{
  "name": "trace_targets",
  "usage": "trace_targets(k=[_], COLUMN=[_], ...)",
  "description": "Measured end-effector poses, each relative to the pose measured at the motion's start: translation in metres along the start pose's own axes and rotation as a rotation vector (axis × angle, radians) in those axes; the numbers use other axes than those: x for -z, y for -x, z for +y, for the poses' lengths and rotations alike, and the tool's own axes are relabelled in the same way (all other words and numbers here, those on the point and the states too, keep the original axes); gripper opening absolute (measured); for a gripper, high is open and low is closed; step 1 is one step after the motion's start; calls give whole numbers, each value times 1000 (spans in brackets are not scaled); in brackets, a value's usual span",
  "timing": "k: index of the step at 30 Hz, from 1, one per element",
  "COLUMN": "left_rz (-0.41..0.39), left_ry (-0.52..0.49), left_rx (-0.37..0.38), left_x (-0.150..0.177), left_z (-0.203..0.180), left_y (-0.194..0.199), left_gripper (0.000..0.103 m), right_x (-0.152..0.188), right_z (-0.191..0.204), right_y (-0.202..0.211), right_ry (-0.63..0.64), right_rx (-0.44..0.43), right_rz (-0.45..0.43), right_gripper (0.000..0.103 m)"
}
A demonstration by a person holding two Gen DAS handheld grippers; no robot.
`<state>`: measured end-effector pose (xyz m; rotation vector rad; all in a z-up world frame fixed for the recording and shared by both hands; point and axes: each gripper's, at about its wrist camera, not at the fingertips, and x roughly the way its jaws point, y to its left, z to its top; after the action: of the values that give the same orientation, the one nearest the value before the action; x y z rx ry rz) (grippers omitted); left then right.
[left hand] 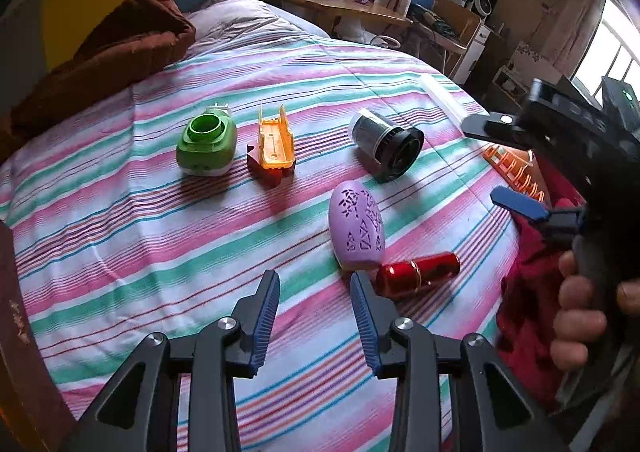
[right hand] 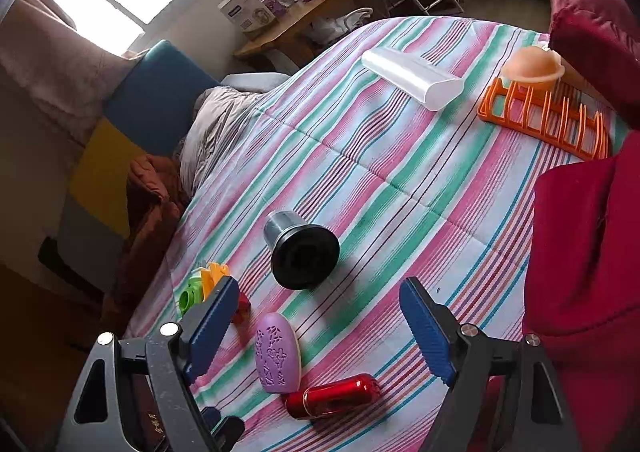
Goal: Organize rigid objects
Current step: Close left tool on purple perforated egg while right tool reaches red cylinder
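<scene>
Several rigid objects lie on the striped bedspread (left hand: 160, 236). They are a green holder (left hand: 206, 145), an orange case (left hand: 274, 143) on a dark red piece, a black and grey cylinder (left hand: 386, 143) (right hand: 304, 252), a purple oval (left hand: 357, 228) (right hand: 278, 356) and a red metallic tube (left hand: 418, 274) (right hand: 334, 396). My left gripper (left hand: 314, 280) is open over bare cloth, with the tube just right of its right finger. My right gripper (right hand: 318, 284) (left hand: 480, 161) stands wide open above the cylinder and the oval, holding nothing.
A clear plastic case (right hand: 412, 75) and an orange rack (right hand: 544, 119) with a peach bowl (right hand: 532, 65) lie at the far right. Red fabric (right hand: 584, 252) borders the right edge. A brown blanket (left hand: 120, 51) is heaped at the far left, and a hand (left hand: 580, 292) grips the right tool.
</scene>
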<state>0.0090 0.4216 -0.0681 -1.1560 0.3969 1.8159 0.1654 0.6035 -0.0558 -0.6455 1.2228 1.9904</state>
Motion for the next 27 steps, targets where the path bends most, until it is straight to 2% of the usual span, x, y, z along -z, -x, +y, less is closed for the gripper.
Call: trace_targets(k=[7, 17, 19, 21, 24, 25, 27], left_rz=[2, 37, 47, 67, 115, 77, 54], left_ry=[-3, -43, -51, -64, -92, -130, -170], left_rx=[44, 46, 27, 25, -17, -32, -51], left_x=[-14, -35, -42, -46, -45, -41, -34], left_z=[-4, -25, -29, -33, -37, -40, -41], left_y=[-11, -39, -49, -60, -82, -81, -79], left_gripper=[41, 45, 48, 48, 48, 48, 44], right_x=[-2, -4, -4, -4, -4, -4, -4], right_z=[-8, -12, -11, -11, -11, -11, -10], right_y=[1, 1, 0, -1, -4, -5, -6], right_ry=[-57, -85, -82, -79, -81, -78, -67], right_rx=[-22, -44, -48, -47, -48, -44, -43], right_rz=[-6, -1, 5, 8, 17, 20, 25], right_gripper=[85, 86, 86, 87, 87, 87, 87])
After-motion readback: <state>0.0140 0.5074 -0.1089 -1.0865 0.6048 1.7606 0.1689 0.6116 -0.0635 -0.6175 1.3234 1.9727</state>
